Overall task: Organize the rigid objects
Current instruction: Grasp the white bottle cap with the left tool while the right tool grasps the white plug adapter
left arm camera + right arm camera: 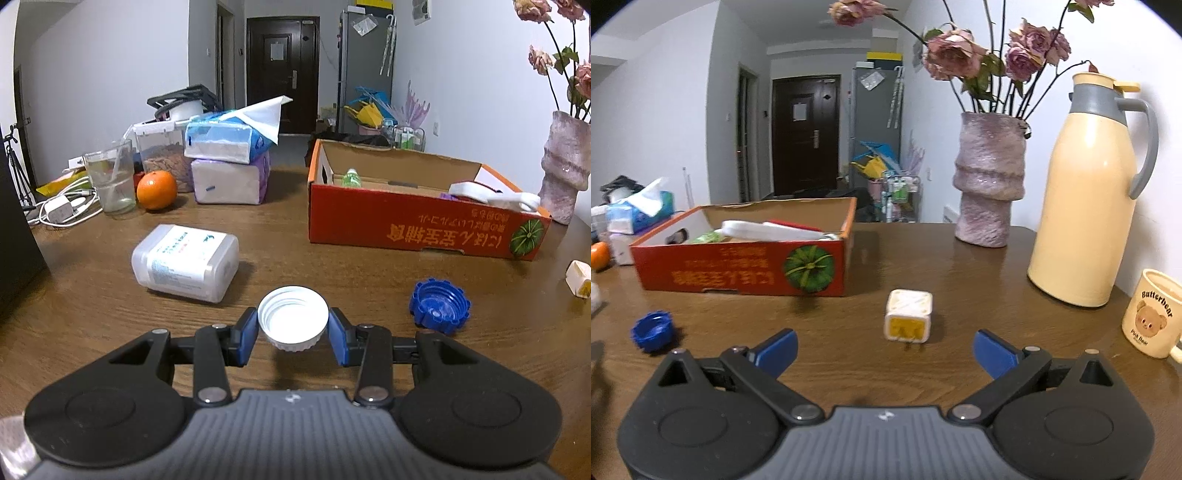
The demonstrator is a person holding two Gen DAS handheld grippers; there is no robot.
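Observation:
My left gripper (293,328) is shut on a white screw cap (293,317), its hollow side up, both blue pads pressed to its rim just above the brown table. A blue ridged cap (439,307) lies to its right, and a white plastic bottle (185,263) lies on its side to the left. The red cardboard box (413,225) stands further back and holds a green bottle (351,178) and white items. In the right wrist view my right gripper (884,350) is open just short of a white and yellow cube plug (908,315). The blue cap (652,331) lies at its left.
An orange (157,190), a glass (110,181), tissue packs (229,155) and chargers with cables (59,210) crowd the far left. A pink vase (990,181), a cream thermos jug (1086,192) and a bear mug (1152,317) stand at the right.

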